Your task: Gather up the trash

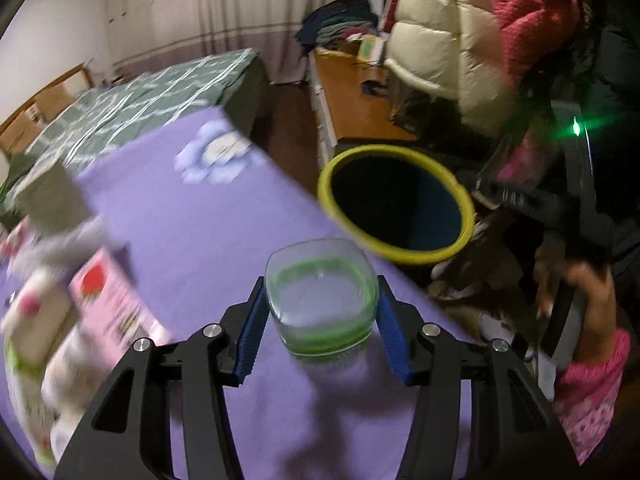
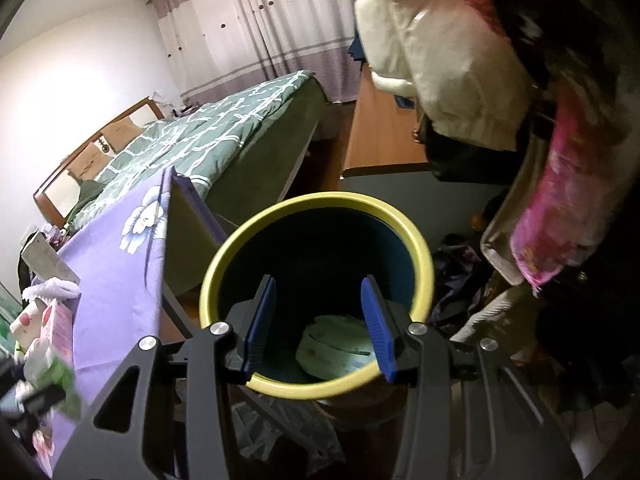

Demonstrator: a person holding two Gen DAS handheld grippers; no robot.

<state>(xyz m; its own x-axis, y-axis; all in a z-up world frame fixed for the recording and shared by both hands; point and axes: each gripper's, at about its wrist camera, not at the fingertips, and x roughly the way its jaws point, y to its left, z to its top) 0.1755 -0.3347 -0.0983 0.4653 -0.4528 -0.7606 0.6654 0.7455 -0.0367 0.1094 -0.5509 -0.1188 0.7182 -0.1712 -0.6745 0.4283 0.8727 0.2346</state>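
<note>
Clear plastic, green-banded: a bottle (image 1: pixel 322 300) sits between the blue pads (image 1: pixel 253 332) of the left gripper (image 1: pixel 322 330), seen end-on. Pads appear pressed to both its sides, so clamped on it, over the purple tablecloth (image 1: pixel 192 208). Frame is motion-blurred. Risk, my guess: thin plastic plus a fast swing means the bottle could slip or squirt out before it reaches the bin; the grip looks shallow, only near the pad tips.

Right gripper (image 2: pixel 318 326) has its fingers spread apart, holding nothing, angled down over the mouth of the yellow-rimmed trash bin (image 2: pixel 224 268). A pale wrapper-like item (image 2: pixel 336 352) already lies inside. The bin stands beside the table edge, below it.

Left of the bottle: pink carton (image 1: pixel 116 300) and more blurry packaging. Farther off: bed with green quilt (image 1: pixel 132 100), curtains (image 2: pixel 260 20).
</note>
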